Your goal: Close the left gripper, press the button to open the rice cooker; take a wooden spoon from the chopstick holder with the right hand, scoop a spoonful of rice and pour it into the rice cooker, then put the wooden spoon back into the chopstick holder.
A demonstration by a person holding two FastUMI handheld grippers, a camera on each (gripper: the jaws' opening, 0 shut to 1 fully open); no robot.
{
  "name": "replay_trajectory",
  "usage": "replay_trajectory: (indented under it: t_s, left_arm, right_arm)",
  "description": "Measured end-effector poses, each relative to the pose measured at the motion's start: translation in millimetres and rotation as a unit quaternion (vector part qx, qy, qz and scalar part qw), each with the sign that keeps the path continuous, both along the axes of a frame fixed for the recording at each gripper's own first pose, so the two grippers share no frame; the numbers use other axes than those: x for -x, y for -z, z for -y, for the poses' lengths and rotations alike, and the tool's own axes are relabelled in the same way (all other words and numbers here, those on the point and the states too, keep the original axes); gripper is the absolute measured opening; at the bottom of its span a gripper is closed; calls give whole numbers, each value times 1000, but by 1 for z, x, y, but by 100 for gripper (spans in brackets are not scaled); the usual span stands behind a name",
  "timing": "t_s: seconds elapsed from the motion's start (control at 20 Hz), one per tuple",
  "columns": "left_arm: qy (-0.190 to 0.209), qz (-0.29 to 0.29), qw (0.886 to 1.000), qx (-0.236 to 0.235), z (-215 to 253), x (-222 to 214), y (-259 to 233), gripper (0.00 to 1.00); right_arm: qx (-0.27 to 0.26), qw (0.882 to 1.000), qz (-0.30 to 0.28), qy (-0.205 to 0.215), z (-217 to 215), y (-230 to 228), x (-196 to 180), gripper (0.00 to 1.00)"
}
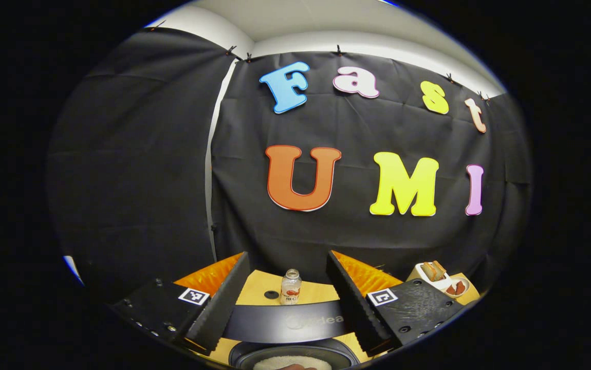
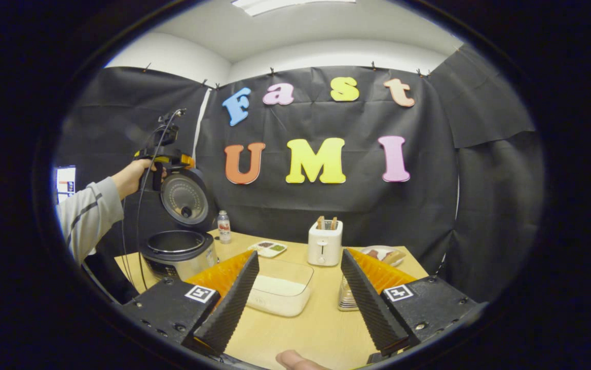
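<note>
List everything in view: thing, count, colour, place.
rice cooker: one, silver and black, lid up, table's left end
bottle: one, clear, beside cooker
tray: one, white, mid-table
rice box: one, clear, holding white rice, near front
toaster: one, white, bread in slots
plate: one, white, right of toaster
holder: one, metal, partly hidden behind right finger
table: one, light wood
left gripper: open, above cooker
right gripper: open, over table
</note>
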State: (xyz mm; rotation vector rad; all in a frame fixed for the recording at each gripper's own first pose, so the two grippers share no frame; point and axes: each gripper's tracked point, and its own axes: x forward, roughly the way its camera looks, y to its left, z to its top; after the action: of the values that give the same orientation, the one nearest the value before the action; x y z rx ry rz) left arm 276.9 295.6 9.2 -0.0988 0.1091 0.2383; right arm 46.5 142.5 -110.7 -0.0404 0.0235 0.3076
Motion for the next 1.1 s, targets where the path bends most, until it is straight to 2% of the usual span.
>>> replay_trajectory:
  t_s: [0.2, 0.25, 0.3, 0.45, 0.65, 1.1]
  left_arm:
    - [2, -21, 1000, 2, 12, 23, 12, 97]
    - [1, -22, 1000, 1, 15, 29, 14, 100]
    - [0, -27, 1000, 1, 18, 37, 19, 97]
    - [-4, -40, 999, 1, 27, 58, 32, 98]
    - [7, -53, 999, 1, 41, 83, 55, 97]
    - [16, -96, 995, 2, 62, 139, 129, 98]
  right_arm:
    - [-21, 1000, -13, -9, 4, -3, 22, 100]
    - [-29, 999, -10, -12, 5, -8, 29, 99]
    - [-35, 999, -7, -11, 8, -12, 34, 98]
    - [-41, 999, -3, -2, 14, -10, 48, 98]
    - [-49, 999, -11, -21, 3, -12, 72, 100]
    - [-53, 999, 9, -2, 16, -20, 110, 98]
